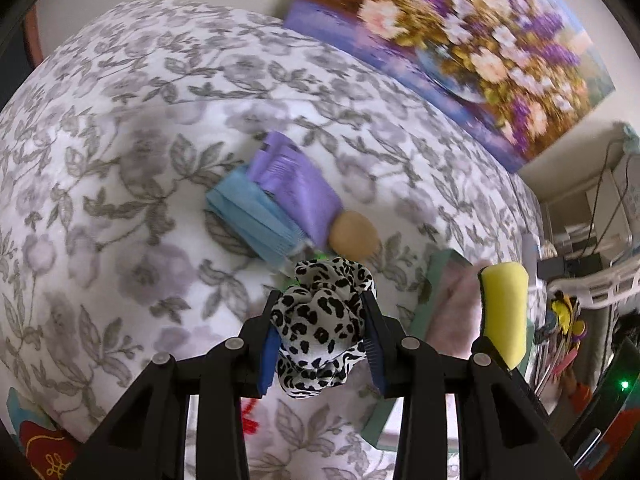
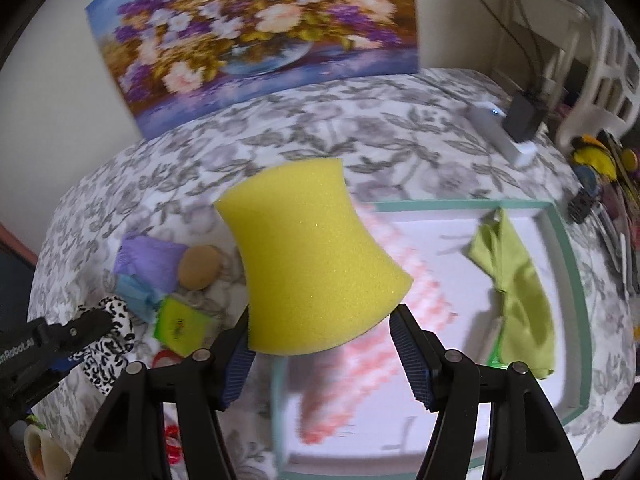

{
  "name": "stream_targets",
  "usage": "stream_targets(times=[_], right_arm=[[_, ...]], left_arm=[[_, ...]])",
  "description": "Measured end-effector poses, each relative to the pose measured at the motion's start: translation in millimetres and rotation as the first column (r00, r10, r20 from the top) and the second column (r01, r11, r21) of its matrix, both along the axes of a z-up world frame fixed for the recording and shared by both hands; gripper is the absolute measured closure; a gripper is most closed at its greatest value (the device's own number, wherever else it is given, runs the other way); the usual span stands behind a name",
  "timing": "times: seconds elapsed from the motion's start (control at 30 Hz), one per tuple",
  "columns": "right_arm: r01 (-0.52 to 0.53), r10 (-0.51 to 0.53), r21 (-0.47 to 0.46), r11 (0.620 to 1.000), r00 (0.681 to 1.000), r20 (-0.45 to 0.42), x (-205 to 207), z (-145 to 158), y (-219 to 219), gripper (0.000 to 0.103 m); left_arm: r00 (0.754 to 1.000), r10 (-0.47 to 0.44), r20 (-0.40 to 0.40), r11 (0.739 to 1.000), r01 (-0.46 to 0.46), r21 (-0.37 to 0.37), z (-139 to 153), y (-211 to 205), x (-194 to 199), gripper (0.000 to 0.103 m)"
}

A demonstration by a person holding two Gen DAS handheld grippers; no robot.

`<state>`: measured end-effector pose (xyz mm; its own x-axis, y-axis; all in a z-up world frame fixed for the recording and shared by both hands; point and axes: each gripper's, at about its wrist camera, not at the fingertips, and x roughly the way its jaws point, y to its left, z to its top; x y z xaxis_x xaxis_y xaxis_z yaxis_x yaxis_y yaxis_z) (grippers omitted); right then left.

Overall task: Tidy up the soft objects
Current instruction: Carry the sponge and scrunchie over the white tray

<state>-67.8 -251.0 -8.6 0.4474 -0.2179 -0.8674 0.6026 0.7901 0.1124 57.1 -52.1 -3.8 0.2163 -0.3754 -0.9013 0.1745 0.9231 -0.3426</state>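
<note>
The left hand-held gripper [image 1: 320,344] is clamped on a bunched leopard-print fabric piece [image 1: 320,320], white with black spots, which bulges out above and below the blue pads and hangs clear of the bed. In the right wrist view, pale lettering on that gripper's black body is partly cut off by the frame edge and cannot be read whole. The right hand-held gripper [image 2: 324,356] is clamped on the lower edge of a yellow sponge [image 2: 312,264], waisted in shape and fine-pored; in the left wrist view it shows a dark scouring layer on one side.

Under both lies a bed covered by a white bedspread with grey leaves and pale flowers [image 1: 120,160]. Just beyond the left gripper sit a tan round sponge [image 1: 354,236], a purple packet [image 1: 296,188] and a blue packet [image 1: 252,216], all touching; their printing is too blurred to read. A lime-green packet [image 2: 182,320] lies close by.

Below the right gripper is a shallow white tray with a teal rim [image 2: 568,280], holding a pink knitted cloth [image 2: 384,312] and a lime-green cloth [image 2: 516,276].

Farther back, a floral painting [image 2: 256,36] leans against the wall.
</note>
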Motion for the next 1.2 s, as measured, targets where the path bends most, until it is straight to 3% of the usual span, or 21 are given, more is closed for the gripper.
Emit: stream_targets(times=[0.33, 0.6, 0.97, 1.2], right_arm=[[0.112, -0.112, 0.022, 0.993, 0.994, -0.019, -42.1, -10.3, -53.1, 0.035], [0.231, -0.231, 0.066, 0.971, 0.973, -0.012, -84.6, -20.1, -98.1, 0.035], [0.386, -0.390, 0.126, 0.914, 0.921, 0.008, -137.8, -29.4, -145.2, 0.035], [0.387, -0.391, 0.132, 0.913, 0.920, 0.001, -138.7, -33.9, -149.1, 0.035]], left_arm=[[0.993, -0.111, 0.036, 0.993, 0.109, 0.049, 2.8, -46.7, -30.6, 0.064], [0.972, -0.228, 0.064, 0.970, 0.221, 0.098, 4.3, -85.9, -61.4, 0.064], [0.902, -0.407, 0.140, 0.908, 0.384, 0.166, 12.9, -137.4, -108.7, 0.064], [0.848, -0.506, 0.156, 0.855, 0.470, 0.218, 2.1, -167.1, -131.8, 0.063]])
